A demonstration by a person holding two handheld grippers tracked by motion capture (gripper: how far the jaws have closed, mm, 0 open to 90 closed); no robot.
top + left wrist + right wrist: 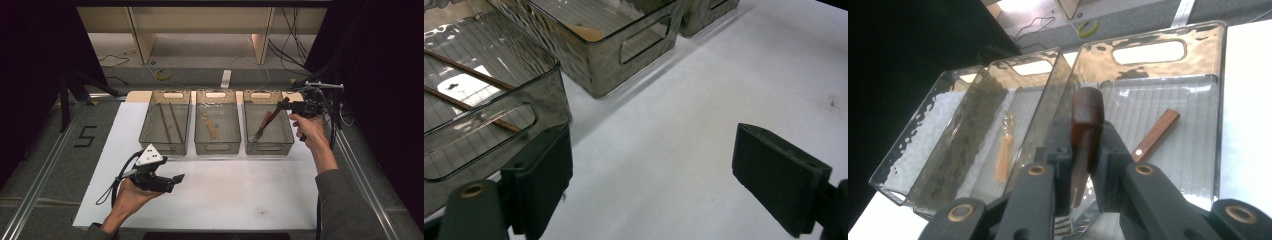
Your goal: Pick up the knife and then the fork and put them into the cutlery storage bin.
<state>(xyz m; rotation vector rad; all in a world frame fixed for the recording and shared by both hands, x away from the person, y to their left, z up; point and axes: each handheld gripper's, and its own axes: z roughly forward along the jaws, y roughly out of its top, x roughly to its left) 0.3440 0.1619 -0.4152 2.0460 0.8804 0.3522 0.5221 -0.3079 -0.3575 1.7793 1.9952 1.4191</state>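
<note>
**Wooden handle clamped over the right bin**

Wood-handled cutlery [1086, 131] sits pinched between the nearly closed jaws of the right gripper [299, 107], held above the right-hand bin [287, 145] of three clear bins at the far edge of the white table [240, 195]. Another wood-handled fork [262, 127] lies inside that bin. The left gripper [170, 181] hovers low over the table just in front of the left bin [549, 80], its jaws wide apart with nothing between them. That bin holds chopsticks [469, 87].
</note>
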